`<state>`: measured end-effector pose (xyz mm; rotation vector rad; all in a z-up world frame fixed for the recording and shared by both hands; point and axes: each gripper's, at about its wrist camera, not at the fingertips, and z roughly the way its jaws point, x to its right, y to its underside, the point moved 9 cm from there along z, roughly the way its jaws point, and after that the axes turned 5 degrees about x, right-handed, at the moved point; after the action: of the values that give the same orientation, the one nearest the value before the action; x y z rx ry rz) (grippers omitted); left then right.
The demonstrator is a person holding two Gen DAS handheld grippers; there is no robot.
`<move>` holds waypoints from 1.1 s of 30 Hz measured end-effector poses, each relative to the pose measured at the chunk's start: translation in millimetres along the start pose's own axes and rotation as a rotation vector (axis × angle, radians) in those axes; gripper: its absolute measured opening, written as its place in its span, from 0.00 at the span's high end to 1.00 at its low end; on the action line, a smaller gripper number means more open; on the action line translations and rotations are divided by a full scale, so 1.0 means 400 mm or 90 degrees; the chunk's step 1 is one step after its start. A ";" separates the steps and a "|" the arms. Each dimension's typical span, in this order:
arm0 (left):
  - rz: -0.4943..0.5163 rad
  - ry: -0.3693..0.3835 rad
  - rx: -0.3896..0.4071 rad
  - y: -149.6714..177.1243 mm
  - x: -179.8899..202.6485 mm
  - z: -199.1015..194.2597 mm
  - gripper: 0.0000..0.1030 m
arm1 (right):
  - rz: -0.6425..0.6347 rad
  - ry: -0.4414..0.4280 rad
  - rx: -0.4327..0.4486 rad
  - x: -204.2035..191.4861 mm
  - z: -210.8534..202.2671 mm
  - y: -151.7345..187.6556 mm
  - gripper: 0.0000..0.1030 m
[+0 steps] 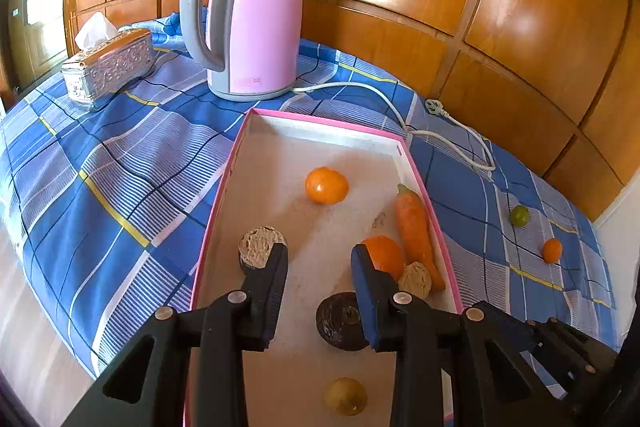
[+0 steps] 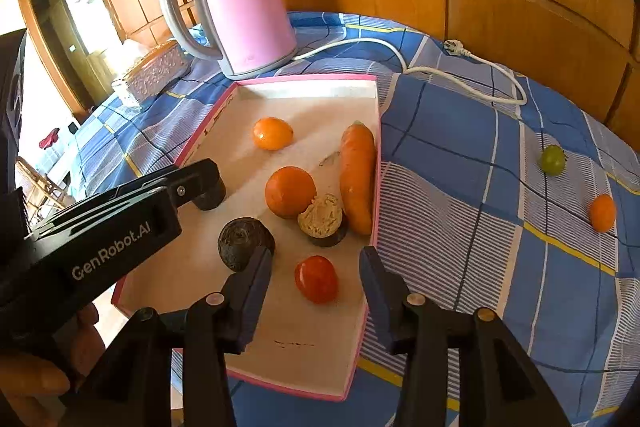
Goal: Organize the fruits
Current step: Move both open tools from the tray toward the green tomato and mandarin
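**A:** How is the right tool held?

**B:** The right tool (image 2: 316, 253) pitches steeply down over the near end of the tray (image 2: 304, 78), with its jaws wide. A tomato (image 2: 316, 279) lies on the tray floor between them. There is a gap to each pad, so nothing is gripped.

**A:** And the left?

**B:** The left tool (image 1: 320, 255) tilts down much the same, over the tray's left side. A hand (image 2: 48, 359) grips it from behind. Its jaws stand a narrow way apart, with only bare tray floor between the tips. A cut fruit (image 1: 262, 247) sits just past its left tip. A dark fruit (image 1: 340, 321) lies under its right finger, though I cannot tell from this angle whether they touch.

**A:** What lies ahead of the right tool?

**B:** An orange (image 2: 290, 191) sits against a cut half (image 2: 322, 217). A carrot (image 2: 358, 179) lies along the tray's right wall, and a far orange (image 2: 272, 133) sits beyond them. The kettle (image 2: 240, 7) stands past the tray's far end.

**A:** Is anything outside the tray?

**B:** Yes. On the cloth (image 2: 460, 207), well to the right of that tool, there is a green fruit (image 2: 553, 159) and, nearer, a small orange (image 2: 603, 213).
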<state>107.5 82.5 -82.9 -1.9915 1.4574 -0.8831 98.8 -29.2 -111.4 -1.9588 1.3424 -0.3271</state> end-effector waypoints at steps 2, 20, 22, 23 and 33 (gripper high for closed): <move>-0.001 0.000 0.001 0.005 -0.002 -0.005 0.68 | 0.005 0.000 0.006 0.005 -0.007 -0.001 0.55; 0.017 0.011 -0.001 0.027 0.023 -0.024 0.65 | 0.095 0.031 0.025 0.115 -0.065 0.030 0.47; 0.024 0.016 -0.004 0.035 0.037 -0.024 0.65 | 0.100 0.040 0.021 0.129 -0.065 0.037 0.47; 0.026 0.017 -0.005 0.038 0.041 -0.025 0.65 | 0.103 0.041 0.020 0.132 -0.065 0.039 0.47; 0.064 0.041 -0.014 0.067 0.110 -0.031 0.65 | 0.110 0.065 0.018 0.164 -0.076 0.054 0.47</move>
<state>90.7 32.1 -85.4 -1.9029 1.5940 -0.8984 94.1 -104.4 -116.9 -1.8092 1.5515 -0.3648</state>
